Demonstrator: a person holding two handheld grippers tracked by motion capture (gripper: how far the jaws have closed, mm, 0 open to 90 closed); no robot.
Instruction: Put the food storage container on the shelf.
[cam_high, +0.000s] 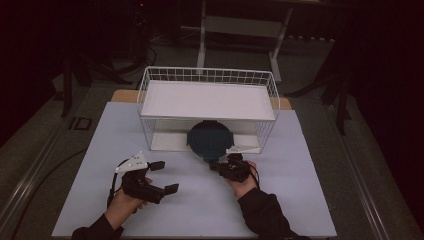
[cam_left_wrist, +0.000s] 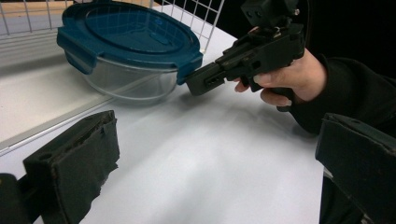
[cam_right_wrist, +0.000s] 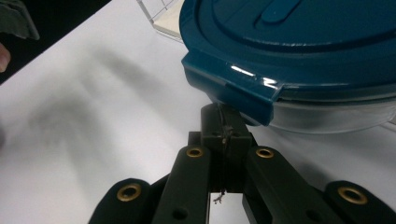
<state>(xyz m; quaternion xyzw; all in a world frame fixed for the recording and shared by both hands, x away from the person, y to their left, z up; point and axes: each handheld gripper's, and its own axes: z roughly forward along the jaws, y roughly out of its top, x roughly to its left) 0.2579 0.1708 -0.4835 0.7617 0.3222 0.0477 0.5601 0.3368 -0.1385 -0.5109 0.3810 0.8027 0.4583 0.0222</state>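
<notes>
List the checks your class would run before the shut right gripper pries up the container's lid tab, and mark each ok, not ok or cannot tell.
1. Right gripper shut, tips together: ok.
2. Tips under the lid tab: ok, just below it.
3. Left gripper open, apart from the glass container: ok.
4. Container steadied against lifting: not ok, nothing holds it.
5. Other lid tabs released: cannot tell.
6. Wire basket behind leaves room: cannot tell.

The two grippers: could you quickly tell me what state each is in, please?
Left gripper: open, holding nothing.
Right gripper: shut, empty, its tips under the lid clip of the container.
</notes>
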